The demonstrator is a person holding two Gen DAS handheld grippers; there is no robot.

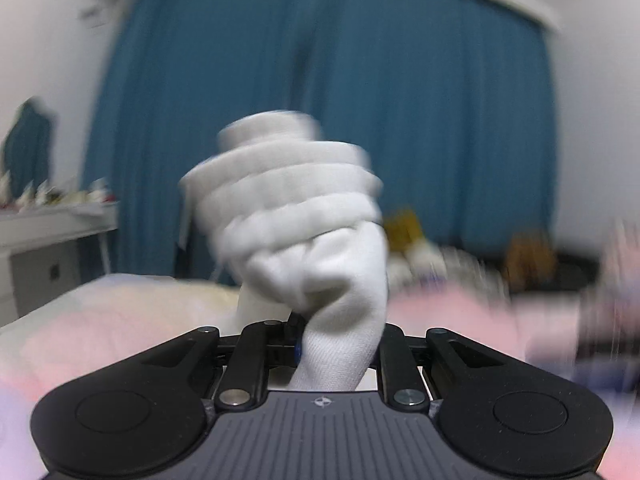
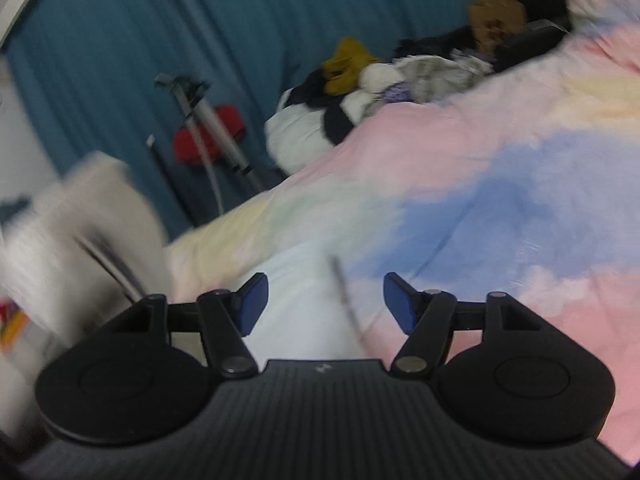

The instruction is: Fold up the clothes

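My left gripper (image 1: 334,344) is shut on a white garment (image 1: 296,208), bunched into a ribbed roll that stands up in front of the camera and hides the fingertips. The same white garment shows blurred at the left edge of the right wrist view (image 2: 80,232). My right gripper (image 2: 324,304) is open and empty, its blue pads (image 2: 252,304) wide apart over the pastel bedspread (image 2: 500,184). A pale white cloth (image 2: 296,304) lies on the bed just beyond the right fingers.
A heap of dark, white and yellow clothes (image 2: 384,80) lies at the far side of the bed. A brown box (image 2: 496,20) sits behind it. Blue curtains (image 1: 320,80) cover the back wall. A white desk (image 1: 52,232) stands left. A red item with a metal stand (image 2: 208,140) is on the floor.
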